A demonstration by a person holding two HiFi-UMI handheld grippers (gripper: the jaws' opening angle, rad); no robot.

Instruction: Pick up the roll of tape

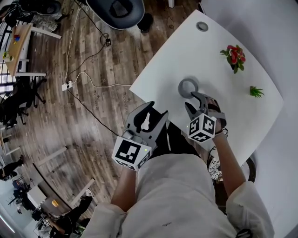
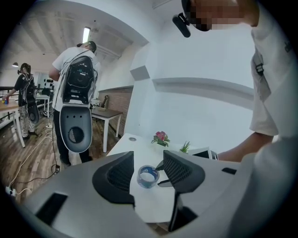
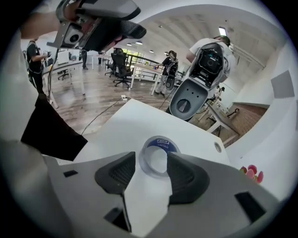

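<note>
The roll of tape (image 1: 188,87) lies flat on the white table (image 1: 163,69), a grey ring with a blue inner label. My right gripper (image 1: 192,101) is open just short of the roll, fingertips close to its near rim. In the right gripper view the tape (image 3: 158,155) lies just ahead of the right gripper (image 3: 151,173), level with the jaw tips, and no contact shows. My left gripper (image 1: 157,110) is open and empty at the table's near edge, farther back. In the left gripper view the tape (image 2: 148,176) shows beyond the left gripper (image 2: 148,170).
A pot of red flowers (image 1: 235,56) and a small green plant (image 1: 255,91) stand on the table's right side. A round cable grommet (image 1: 202,26) is at the far corner. Cables (image 1: 84,79) run over the wooden floor at the left, with a chair (image 1: 116,11) beyond.
</note>
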